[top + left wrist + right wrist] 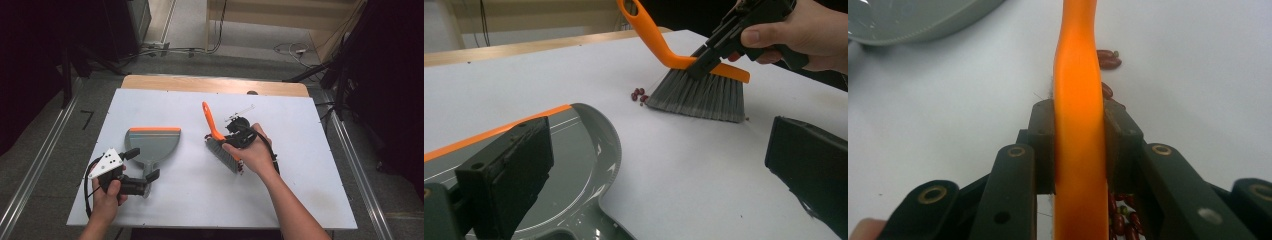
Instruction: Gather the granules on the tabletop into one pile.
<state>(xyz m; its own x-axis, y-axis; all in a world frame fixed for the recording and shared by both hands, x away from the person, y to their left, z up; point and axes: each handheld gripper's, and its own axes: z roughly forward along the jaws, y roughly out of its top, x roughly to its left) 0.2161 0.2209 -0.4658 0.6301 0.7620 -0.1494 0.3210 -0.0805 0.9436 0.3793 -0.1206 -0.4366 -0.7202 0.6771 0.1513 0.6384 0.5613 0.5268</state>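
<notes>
On the white bench [300, 165], whose wooden back strip borders a grey floor with cables and dark stands at both sides, lie a grey dustpan [152, 142] with an orange lip at left of centre and an orange-handled brush [220, 142] at the middle. The surface is matt and plain apart from a few faint marks.

From above, the right gripper [235, 137] is clamped across the brush, its fingers closed on the orange handle, bristles down on the bench. The left gripper [142, 167] sits at the dustpan's handle near the front edge; its fingers stand apart with nothing pressed between them.

The left gripper view adds what the high view is too coarse to give: a small cluster of dark red beans [639, 94] lying just beside the bristles, on the side toward the dustpan, with bare bench between beans and pan. The right gripper view shows the handle running straight up between the fingers [1040, 145], more beans [1108, 60] on the bench beyond, and the pan's rim at the upper left.

Wide bare bench lies right of the brush and behind both tools; the dustpan is nearer the left edge.
</notes>
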